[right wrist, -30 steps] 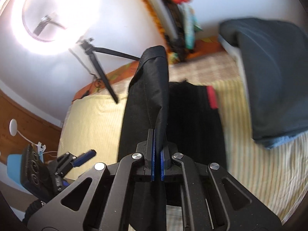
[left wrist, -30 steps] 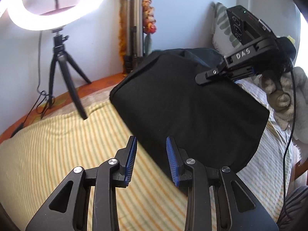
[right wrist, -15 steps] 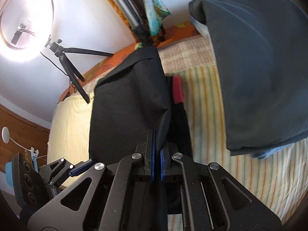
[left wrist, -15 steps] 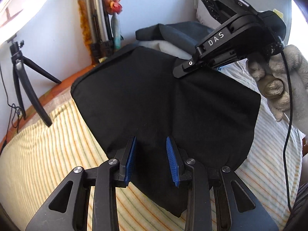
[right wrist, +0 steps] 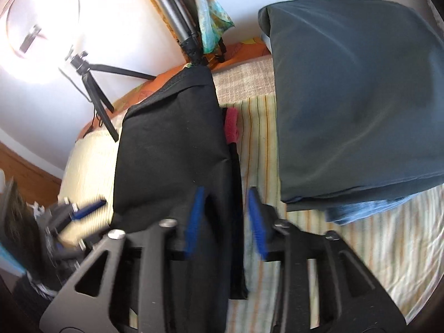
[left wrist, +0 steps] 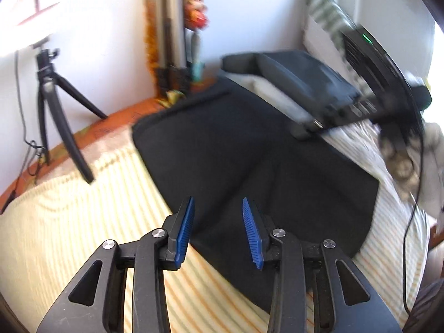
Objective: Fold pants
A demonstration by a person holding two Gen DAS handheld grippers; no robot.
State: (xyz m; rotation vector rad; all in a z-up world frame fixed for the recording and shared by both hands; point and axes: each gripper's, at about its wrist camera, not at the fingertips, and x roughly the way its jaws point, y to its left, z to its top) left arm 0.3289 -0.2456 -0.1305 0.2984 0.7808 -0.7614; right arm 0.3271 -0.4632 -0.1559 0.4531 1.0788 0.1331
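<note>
The black pants [left wrist: 249, 161] lie folded flat on the striped bed sheet [left wrist: 69, 236]; they also show in the right wrist view [right wrist: 172, 155], with a red patch [right wrist: 231, 123] at their far edge. My left gripper [left wrist: 217, 229] is open and empty, just above the near edge of the pants. My right gripper [right wrist: 226, 219] is open over the pants' right edge; nothing is held between its blue pads. In the left wrist view the right gripper [left wrist: 333, 119] appears blurred at the pants' far right corner.
A dark grey pillow [right wrist: 355, 97] lies right of the pants on the sheet [right wrist: 374, 249]. A ring light on a small black tripod [left wrist: 55, 116] stands at the bed's far left edge. A silver tripod [left wrist: 166, 27] with orange garlands leans against the wall.
My right gripper has opened and let go of the pants' edge, which now lies flat. My left gripper stays open and has drawn back a little toward the near edge.
</note>
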